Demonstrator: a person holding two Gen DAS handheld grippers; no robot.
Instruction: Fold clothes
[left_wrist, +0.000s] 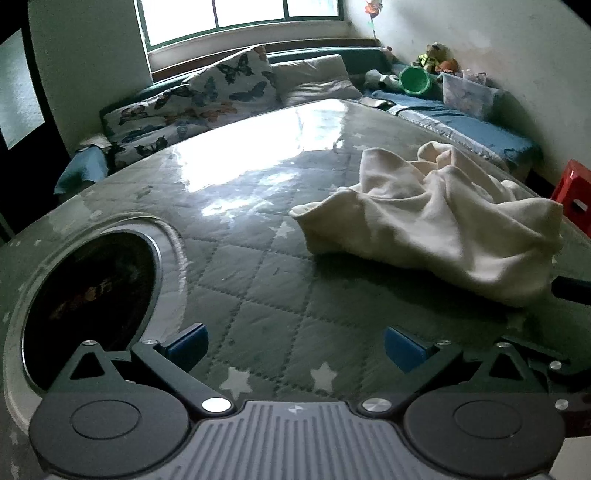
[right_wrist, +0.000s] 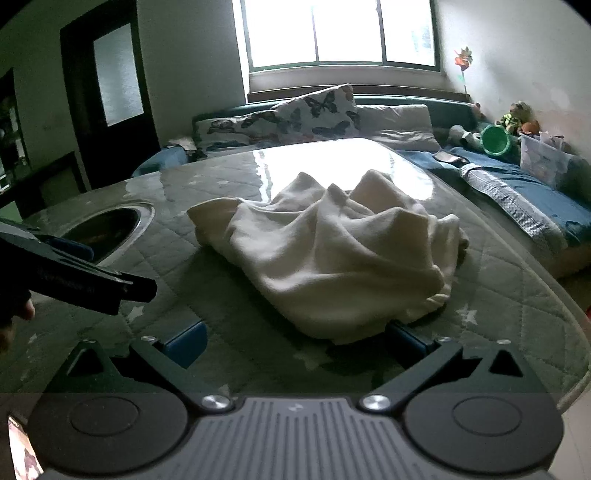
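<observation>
A crumpled cream garment (left_wrist: 439, 218) lies in a heap on the grey-green quilted table cover (left_wrist: 258, 266). In the left wrist view it lies ahead and to the right of my left gripper (left_wrist: 295, 347), which is open and empty above the cover. In the right wrist view the garment (right_wrist: 332, 251) lies just ahead of my right gripper (right_wrist: 295, 343), which is open; the garment's near edge hides part of the right blue pad (right_wrist: 406, 338). My left gripper also shows at the left of the right wrist view (right_wrist: 85, 273).
A round dark opening with a metal rim (left_wrist: 92, 306) is set in the table at the left. A sofa with butterfly pillows (left_wrist: 229, 85) runs behind the table. A green bucket (left_wrist: 415, 79), toys and a clear box (left_wrist: 467, 92) sit at the far right. A red stool (left_wrist: 572, 192) stands at the right.
</observation>
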